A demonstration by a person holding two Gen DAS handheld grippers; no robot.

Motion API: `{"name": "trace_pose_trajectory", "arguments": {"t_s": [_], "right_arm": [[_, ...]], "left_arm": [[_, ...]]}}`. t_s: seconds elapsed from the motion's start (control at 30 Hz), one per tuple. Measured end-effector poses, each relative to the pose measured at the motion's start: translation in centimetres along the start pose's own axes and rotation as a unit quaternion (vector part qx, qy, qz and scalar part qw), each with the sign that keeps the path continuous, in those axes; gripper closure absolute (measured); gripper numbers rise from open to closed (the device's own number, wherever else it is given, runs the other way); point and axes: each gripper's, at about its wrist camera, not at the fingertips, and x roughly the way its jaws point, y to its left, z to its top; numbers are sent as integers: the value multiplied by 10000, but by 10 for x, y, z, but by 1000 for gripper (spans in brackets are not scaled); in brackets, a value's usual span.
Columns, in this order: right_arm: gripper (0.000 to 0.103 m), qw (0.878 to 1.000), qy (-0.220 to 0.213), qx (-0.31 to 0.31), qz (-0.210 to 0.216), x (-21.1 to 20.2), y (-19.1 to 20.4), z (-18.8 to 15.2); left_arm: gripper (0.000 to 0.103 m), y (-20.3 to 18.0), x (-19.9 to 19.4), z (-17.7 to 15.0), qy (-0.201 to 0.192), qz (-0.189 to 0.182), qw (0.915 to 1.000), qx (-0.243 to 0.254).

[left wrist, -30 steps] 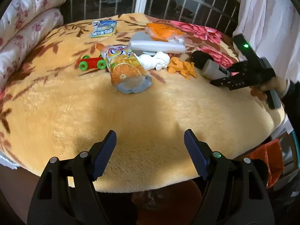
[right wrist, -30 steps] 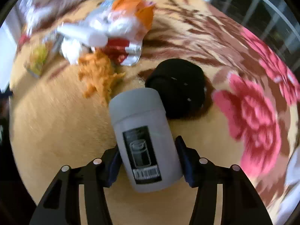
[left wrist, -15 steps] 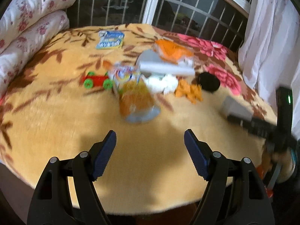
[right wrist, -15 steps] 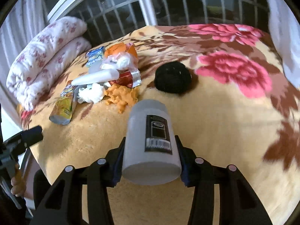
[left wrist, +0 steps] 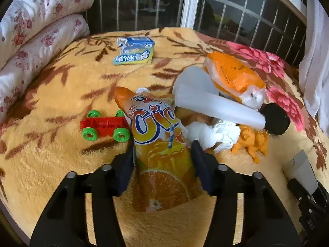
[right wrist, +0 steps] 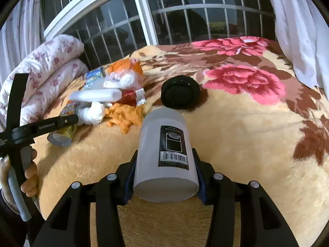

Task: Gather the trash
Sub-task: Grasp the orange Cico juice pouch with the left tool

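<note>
Left claw point(left wrist: 162, 160) has just been closing, its pads now clenched on one orange juice pouch point(left wrist: 162, 144) lying on the bed blanket point(left wrist: 61, 164). Right claw point(right wrist: 164, 173) grips one grey cylindrical container point(right wrist: 164, 150), lifted clear of the blanket. Pile far of the pouch: one white foam tube point(left wrist: 218, 107), one crumpled tissue point(left wrist: 213, 132), one orange scrap point(left wrist: 250, 140), one orange-white bag point(left wrist: 232, 76). One toy car point(left wrist: 104, 126) just left; one blue carton point(left wrist: 134, 51) far. Near blanket edge lies open.
</note>
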Motion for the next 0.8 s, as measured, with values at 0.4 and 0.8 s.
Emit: {"name": "trace_pose_trajectory", "arguments": {"t_s": [0.4,0.8], "right_arm": [[56,9974,-698,181,68,-34,1,2],[56,9968,-746,-108,268,-96,34,-36]], "left_arm": [[60,-1,-83,-33,-880,-524,9944,276],[60,-6,-136,-93,-879,-984,9878,826]]}}
